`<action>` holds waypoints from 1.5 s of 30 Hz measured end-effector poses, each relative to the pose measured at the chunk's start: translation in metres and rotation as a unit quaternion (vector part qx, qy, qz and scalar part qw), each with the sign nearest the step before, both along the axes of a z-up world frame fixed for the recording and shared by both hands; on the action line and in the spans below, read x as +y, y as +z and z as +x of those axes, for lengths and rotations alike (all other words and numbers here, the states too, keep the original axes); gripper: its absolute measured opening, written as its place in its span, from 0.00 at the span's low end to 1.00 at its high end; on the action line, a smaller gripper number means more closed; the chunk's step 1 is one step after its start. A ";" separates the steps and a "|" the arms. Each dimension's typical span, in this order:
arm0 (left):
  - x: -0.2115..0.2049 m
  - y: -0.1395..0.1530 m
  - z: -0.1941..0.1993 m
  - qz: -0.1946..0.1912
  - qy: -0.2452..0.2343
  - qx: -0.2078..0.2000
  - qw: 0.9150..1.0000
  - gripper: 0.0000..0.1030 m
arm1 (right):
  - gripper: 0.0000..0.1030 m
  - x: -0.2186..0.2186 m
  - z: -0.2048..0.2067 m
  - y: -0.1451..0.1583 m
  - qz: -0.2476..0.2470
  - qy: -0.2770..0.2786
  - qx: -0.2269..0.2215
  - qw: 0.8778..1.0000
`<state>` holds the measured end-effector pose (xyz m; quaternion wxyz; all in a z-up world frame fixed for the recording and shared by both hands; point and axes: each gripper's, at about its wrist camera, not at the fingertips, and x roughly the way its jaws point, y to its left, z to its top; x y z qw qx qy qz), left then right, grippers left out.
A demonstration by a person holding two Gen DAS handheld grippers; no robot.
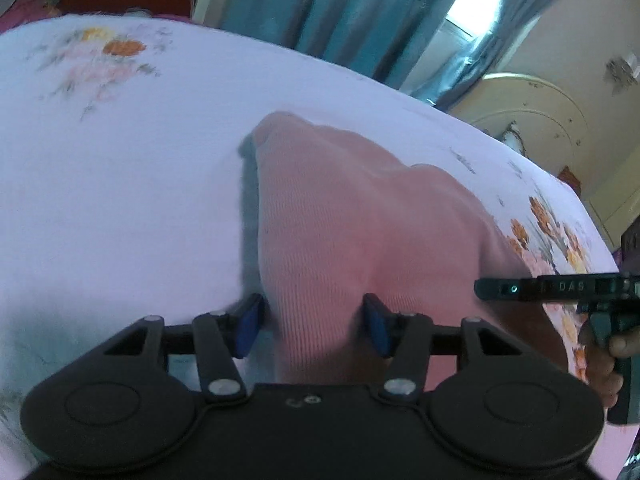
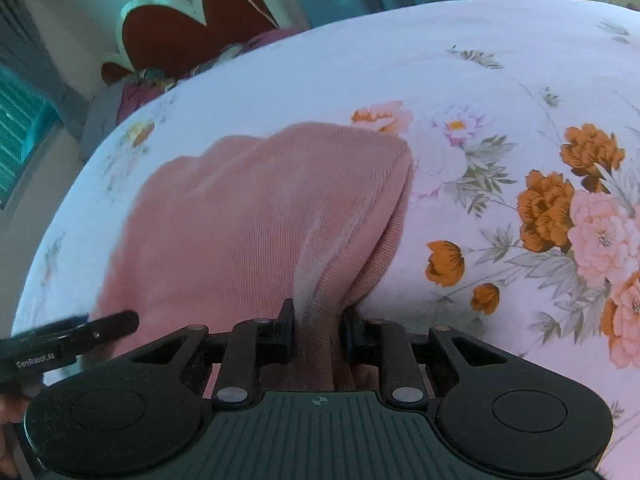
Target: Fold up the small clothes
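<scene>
From the left wrist, your left hand-held gripper [image 1: 312, 322] is standing spread around the pink garment [image 1: 360, 216] lying on the floral bed sheet [image 1: 140, 168]. From the right wrist, your right hand-held gripper [image 2: 318, 334] is pinching the garment's bunched edge, likely lifting it to fold.

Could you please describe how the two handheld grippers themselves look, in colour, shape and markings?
The left gripper is matte black with two round discs, silver rivets on its linkage bars and blue pads on its jaws. The right gripper has the same black build, plus a ribbed body with a small crosshair mark. From the right wrist view, white "GenRobot.AI" lettering shows on the left gripper's side.
</scene>
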<state>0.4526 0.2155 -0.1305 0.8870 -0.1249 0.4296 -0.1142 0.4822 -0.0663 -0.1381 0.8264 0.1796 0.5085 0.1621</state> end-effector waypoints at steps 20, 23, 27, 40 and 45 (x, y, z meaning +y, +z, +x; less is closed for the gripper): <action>0.044 -0.011 0.077 -0.134 0.008 -0.009 0.991 0.62 | 0.30 0.009 0.019 0.026 -0.062 -0.016 -0.056 0.996; 0.051 -0.013 0.094 -0.203 0.003 -0.038 0.978 0.58 | 0.30 0.004 0.021 0.019 -0.051 -0.038 -0.054 0.996; 0.071 -0.002 0.106 -0.264 0.050 -0.092 0.959 0.56 | 0.30 -0.004 0.022 0.023 -0.055 -0.052 -0.073 0.994; 0.017 -0.008 0.020 0.051 0.029 -0.072 0.996 0.57 | 0.18 0.007 0.022 0.010 -0.178 -0.039 -0.083 0.980; 0.022 0.018 -0.015 0.010 0.002 -0.097 0.995 0.49 | 0.18 0.001 -0.018 0.050 -0.143 -0.027 -0.134 0.980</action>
